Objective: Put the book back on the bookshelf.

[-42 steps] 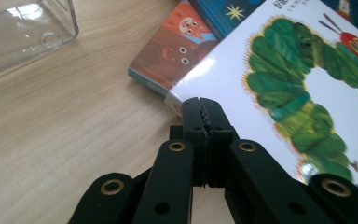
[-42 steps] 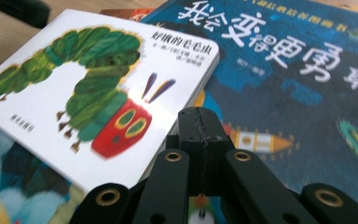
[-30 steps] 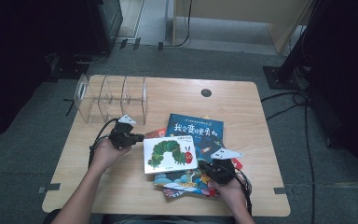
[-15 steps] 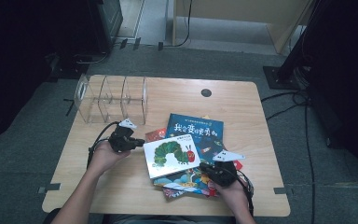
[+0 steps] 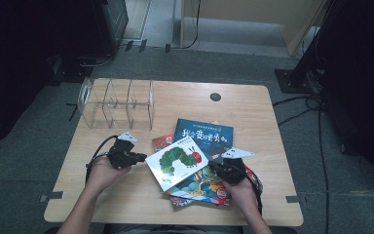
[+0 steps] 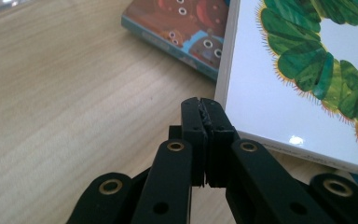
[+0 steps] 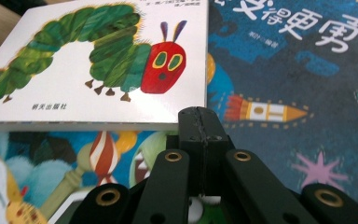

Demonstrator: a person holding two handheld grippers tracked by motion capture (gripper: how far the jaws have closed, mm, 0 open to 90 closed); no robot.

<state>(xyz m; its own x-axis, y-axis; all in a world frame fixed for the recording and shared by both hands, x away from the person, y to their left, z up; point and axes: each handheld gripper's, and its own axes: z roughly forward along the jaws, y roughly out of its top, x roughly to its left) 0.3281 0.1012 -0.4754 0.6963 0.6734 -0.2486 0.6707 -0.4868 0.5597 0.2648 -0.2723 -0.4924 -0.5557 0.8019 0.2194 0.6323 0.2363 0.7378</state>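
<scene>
Left fingers: the left gripper [image 6: 200, 109] has its fingers pressed fully together, holding nothing, tips just beside the left edge of the white hardcover caterpillar picture book [image 6: 303, 74].
Right fingers: the right gripper [image 7: 200, 122] is likewise closed and empty, tips at the book's near right corner.
Caterpillar book: it lies slanted on top of a pile of picture books, between the two grippers.
Under it: a dark blue rocket-cover book [image 5: 205, 134] and a colourful cartoon book [image 5: 202, 187].
Farther off: a clear plastic divided rack [image 5: 117, 103] at the back left of the wooden table [image 5: 253, 109].
</scene>
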